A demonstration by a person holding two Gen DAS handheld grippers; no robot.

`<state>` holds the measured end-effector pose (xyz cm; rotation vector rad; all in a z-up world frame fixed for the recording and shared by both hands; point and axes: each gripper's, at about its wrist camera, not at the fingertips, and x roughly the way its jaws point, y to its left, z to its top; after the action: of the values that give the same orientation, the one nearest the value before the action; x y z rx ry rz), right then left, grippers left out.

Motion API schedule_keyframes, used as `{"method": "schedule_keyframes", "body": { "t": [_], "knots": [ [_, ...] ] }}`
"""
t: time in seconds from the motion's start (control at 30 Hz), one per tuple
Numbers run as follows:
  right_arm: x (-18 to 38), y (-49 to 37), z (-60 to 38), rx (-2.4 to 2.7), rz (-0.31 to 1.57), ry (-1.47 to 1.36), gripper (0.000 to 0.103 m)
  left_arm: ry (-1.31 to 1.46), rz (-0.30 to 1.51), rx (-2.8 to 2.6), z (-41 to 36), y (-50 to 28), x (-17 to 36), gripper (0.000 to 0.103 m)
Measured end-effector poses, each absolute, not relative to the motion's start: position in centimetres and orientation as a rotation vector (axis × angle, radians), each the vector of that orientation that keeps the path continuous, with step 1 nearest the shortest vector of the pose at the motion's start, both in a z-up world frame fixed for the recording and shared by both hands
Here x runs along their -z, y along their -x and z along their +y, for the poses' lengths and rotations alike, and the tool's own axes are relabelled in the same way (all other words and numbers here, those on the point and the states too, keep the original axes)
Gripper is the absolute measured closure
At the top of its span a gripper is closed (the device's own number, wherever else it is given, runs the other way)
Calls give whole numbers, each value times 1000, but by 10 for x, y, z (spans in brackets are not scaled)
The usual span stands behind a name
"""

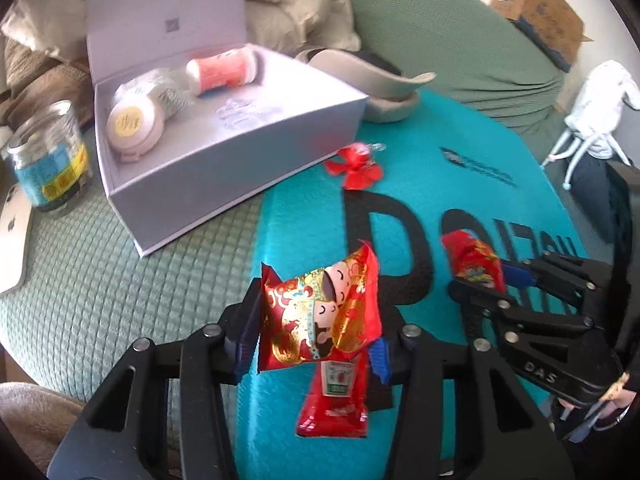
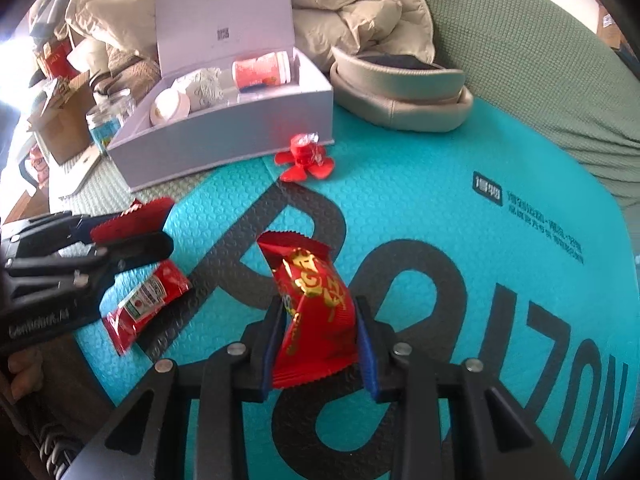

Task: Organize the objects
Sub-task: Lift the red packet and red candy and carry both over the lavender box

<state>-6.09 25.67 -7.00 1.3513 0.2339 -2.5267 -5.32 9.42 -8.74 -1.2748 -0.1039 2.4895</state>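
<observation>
Clamping noted: left gripper pinches a crumpled red snack packet, right gripper another packet; slippery foil could be dropped short of the open white box.

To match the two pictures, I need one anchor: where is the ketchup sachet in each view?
Left wrist: ketchup sachet at bottom centre, on the mat, under the packet in the left gripper.
Right wrist: sachet at lower left, below the left gripper.
Shared landmark: red flower candy beside the white box.
</observation>
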Motion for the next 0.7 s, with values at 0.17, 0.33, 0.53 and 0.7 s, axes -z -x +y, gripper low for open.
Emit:
{"method": "schedule_keyframes", "body": {
  "t": [0.17,0.33,0.53,0.7],
  "knots": [
    [57,59,252,2525,214,-1313,69,1270,-69,-2514,91,49,72,59],
    [38,59,244,2533,202,-1275,69,1290,-115,-2501,80,45,54,59],
    [9,54,231,2567,236,-1215,69,1248,-91,-2513,73,37,28,59],
    [-11,43,221,2582,242,-1181,69,1195,-74,-2531,62,32,6,59]
  ]
}}
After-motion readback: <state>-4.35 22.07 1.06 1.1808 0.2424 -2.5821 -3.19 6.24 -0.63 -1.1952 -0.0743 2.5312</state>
